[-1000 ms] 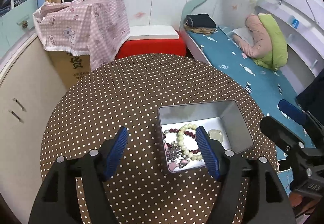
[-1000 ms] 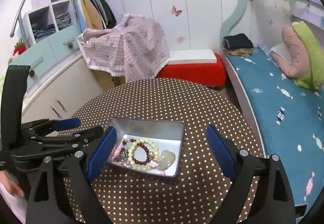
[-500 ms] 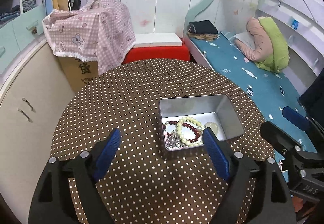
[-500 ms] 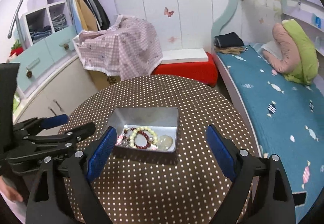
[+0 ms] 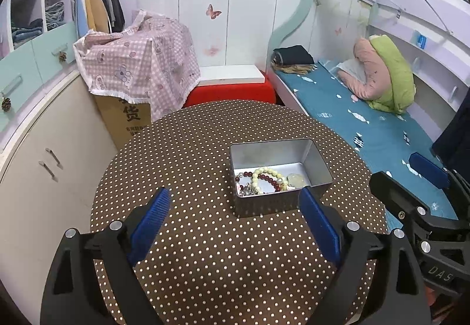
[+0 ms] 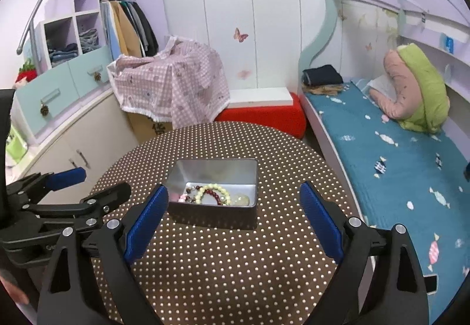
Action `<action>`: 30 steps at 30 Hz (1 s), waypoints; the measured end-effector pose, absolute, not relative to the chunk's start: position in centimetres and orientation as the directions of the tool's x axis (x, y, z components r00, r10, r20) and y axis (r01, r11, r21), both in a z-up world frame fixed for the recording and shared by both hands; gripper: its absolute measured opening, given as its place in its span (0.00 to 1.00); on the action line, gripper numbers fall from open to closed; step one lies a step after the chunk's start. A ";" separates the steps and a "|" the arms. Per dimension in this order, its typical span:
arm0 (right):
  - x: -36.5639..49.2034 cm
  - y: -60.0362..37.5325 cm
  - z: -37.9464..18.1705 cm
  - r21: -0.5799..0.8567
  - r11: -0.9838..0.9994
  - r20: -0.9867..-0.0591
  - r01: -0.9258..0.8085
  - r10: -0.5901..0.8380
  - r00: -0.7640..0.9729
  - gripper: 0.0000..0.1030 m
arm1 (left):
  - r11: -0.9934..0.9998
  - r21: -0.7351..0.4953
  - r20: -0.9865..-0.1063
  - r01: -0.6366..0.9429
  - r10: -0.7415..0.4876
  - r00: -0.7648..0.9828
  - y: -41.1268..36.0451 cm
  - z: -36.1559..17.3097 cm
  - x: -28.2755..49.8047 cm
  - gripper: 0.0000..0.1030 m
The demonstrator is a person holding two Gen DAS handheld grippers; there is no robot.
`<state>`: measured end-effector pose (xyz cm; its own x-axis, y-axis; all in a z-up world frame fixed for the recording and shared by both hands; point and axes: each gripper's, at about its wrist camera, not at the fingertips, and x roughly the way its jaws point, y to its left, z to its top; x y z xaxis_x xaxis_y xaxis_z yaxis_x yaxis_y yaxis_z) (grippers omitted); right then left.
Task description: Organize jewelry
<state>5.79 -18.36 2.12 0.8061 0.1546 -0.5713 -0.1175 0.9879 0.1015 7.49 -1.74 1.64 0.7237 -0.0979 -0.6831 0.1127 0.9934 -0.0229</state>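
Observation:
A silver metal tin (image 5: 318,166) stands open on the round brown polka-dot table (image 5: 205,251). Inside lie a pale yellow-green bead bracelet (image 5: 258,175), a dark red bead bracelet (image 5: 271,179), a pale stone pendant (image 5: 296,179) and tangled silver pieces (image 5: 246,189). The tin also shows in the right wrist view (image 6: 214,213), with the bracelets (image 6: 216,192) in it. My left gripper (image 5: 235,225) is open and empty, held back from the tin's near side. My right gripper (image 6: 232,222) is open and empty, just short of the tin.
A bed with a teal sheet (image 6: 396,154) runs along the right. A red stool with a white board (image 5: 232,87) and a box under a pink checked cloth (image 5: 138,60) stand beyond the table. Cream cabinets (image 5: 44,166) are at the left.
Both grippers have pulled back and up from the tin, which now looks smaller and farther off. Both stayed open. The jewelry in the tin has not moved.

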 end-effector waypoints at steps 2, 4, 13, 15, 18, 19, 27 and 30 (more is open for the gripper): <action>5.3 -18.3 2.4 0.102 0.988 -0.568 -0.114 0.152 0.809 0.87 | 0.995 -0.018 -0.679 0.103 -0.088 0.729 -1.6 1.8 6.9 0.87; 4.8 -18.3 2.5 0.106 0.987 -0.564 -0.117 0.157 0.811 0.87 | 0.995 -0.014 -0.676 0.094 -0.079 0.732 -1.5 1.9 6.4 0.89; 3.3 -18.3 1.6 0.105 0.987 -0.583 -0.118 0.157 0.797 0.88 | 0.996 -0.005 -0.680 0.087 -0.067 0.730 -0.8 1.7 4.5 0.92; 3.0 -18.2 1.6 0.106 0.987 -0.583 -0.119 0.159 0.797 0.88 | 0.996 -0.002 -0.679 0.090 -0.067 0.731 -0.9 1.7 4.3 0.92; 2.5 -18.3 1.7 0.108 0.987 -0.579 -0.117 0.158 0.800 0.88 | 0.996 0.007 -0.677 0.091 -0.062 0.734 -1.0 1.8 3.8 0.92; 2.3 -18.4 1.7 0.107 0.987 -0.577 -0.118 0.158 0.801 0.88 | 0.996 0.010 -0.675 0.091 -0.061 0.735 -1.1 1.9 3.7 0.92; 2.2 -18.7 1.7 0.112 0.988 -0.585 -0.105 0.152 0.797 0.88 | 0.996 0.017 -0.670 0.089 -0.055 0.741 -1.4 2.2 3.2 0.92; 2.1 -18.8 1.5 0.124 0.987 -0.591 -0.104 0.158 0.791 0.88 | 0.996 0.018 -0.672 0.088 -0.053 0.739 -1.4 2.1 3.1 0.93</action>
